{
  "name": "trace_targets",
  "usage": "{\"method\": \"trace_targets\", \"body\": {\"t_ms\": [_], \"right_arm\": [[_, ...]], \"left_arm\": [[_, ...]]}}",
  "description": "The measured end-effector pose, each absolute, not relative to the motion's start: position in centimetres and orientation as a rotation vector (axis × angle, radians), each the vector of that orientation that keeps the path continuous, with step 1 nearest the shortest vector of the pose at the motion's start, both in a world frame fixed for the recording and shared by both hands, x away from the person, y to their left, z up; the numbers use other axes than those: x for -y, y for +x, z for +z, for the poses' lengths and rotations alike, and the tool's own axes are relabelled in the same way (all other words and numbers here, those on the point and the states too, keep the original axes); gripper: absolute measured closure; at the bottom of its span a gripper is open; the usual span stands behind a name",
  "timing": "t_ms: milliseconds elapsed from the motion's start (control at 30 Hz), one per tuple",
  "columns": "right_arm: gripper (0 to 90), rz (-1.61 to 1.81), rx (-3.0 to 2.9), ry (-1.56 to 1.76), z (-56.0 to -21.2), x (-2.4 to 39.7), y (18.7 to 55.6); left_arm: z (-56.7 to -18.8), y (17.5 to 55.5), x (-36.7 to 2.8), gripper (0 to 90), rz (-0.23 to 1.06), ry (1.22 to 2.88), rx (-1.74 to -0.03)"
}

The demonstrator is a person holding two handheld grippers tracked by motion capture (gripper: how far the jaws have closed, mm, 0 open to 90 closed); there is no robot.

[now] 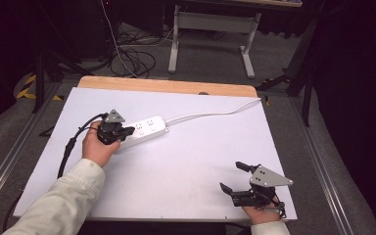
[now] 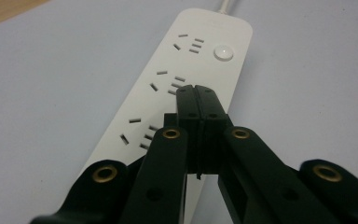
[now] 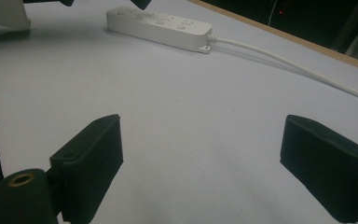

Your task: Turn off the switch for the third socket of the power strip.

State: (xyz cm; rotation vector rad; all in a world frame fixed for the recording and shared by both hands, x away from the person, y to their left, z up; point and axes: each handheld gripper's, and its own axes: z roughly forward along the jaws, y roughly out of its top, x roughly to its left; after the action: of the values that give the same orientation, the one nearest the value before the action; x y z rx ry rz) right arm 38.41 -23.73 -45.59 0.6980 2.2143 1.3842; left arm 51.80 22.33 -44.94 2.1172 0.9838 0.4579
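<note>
Hovering closed-jawed over the white power strip (image 2: 186,79), the left gripper (image 2: 196,89) holds nothing; the right gripper (image 3: 200,158) rests wide open.

Power strip (image 1: 144,129) lies on table (image 1: 196,156) (left half), cord (image 1: 210,114) rightward.

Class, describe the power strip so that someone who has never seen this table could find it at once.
Start at the white table with the wooden strip along its far edge. Towards its far left lies the power strip, a long white bar with rows of socket slots and a round button. A white cable runs from its end to the far right corner.
</note>
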Motion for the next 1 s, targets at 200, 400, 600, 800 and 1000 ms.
{"method": "trace_targets", "body": {"t_ms": [200, 400, 600, 800, 1000], "right_arm": [[13.4, 1.389, -2.218, 0.698, -45.63, 23.72, 38.47], [13.4, 1.392, -2.219, 0.697, -45.65, 23.7, 38.49], [13.4, 1.393, -2.219, 0.695, -45.64, 23.71, 38.48], [13.4, 1.387, -2.219, 0.696, -45.62, 23.7, 38.45], [13.4, 1.386, -2.22, 0.696, -45.62, 23.69, 38.44]], "left_arm": [[-45.1, 51.92, -22.26, 89.7, 0.454, 2.158, -1.005], [-45.18, 52.08, -22.3, 89.8, 0.438, 2.187, -1.016], [-45.32, 52.12, -22.31, 89.8, 0.437, 2.206, -1.023], [-45.32, 52.12, -22.31, 89.8, 0.435, 2.208, -1.022], [-45.38, 52.1, -22.18, 89.7, 0.449, 2.219, -1.015]]}}
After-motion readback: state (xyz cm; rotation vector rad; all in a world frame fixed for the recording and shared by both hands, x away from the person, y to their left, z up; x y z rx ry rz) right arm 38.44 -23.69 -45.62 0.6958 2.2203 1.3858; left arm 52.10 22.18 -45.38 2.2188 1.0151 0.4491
